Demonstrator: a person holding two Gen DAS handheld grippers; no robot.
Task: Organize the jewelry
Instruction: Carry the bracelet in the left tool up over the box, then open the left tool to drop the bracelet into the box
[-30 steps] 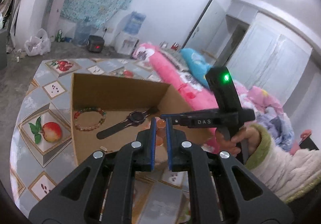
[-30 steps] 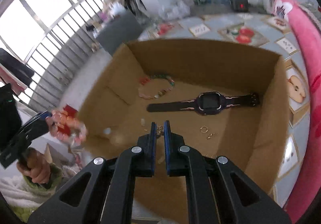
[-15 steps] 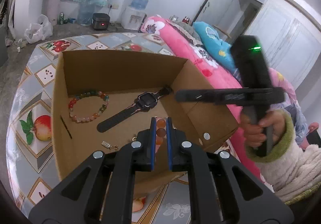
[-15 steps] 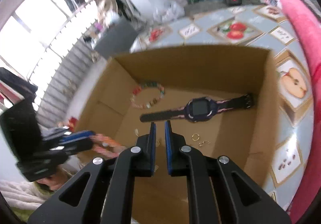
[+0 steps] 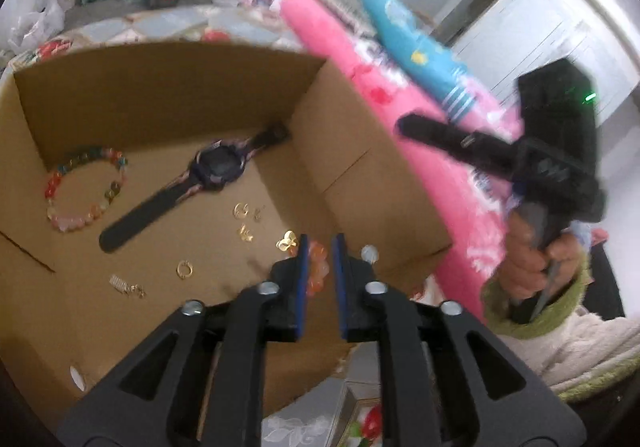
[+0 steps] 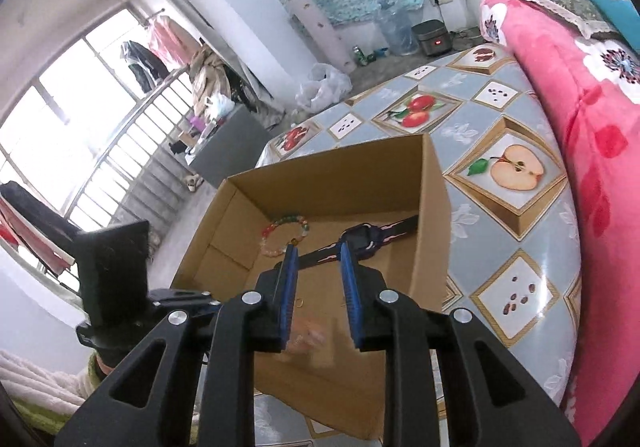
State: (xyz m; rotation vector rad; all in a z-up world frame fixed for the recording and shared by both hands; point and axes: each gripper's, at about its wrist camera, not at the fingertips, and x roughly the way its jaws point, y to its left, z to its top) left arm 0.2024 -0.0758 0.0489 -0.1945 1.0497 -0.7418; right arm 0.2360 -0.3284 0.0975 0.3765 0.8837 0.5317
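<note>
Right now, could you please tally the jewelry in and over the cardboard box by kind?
Bead bracelets: 2 (multicolour bracelet on the box floor, orange bracelet in the left tongs)
Watch: 1
Small metal pieces: 7, approximate because of blur
Total: 10

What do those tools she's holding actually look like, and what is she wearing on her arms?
Each tool is matte black plastic with triangular cut-outs, silver bolts and two flat fingers lined with blue ribbed pads. The other tool carries a boxy black block with a small green light. Her hand emerges from a fluffy cream sleeve with an olive-green cuff.
</note>
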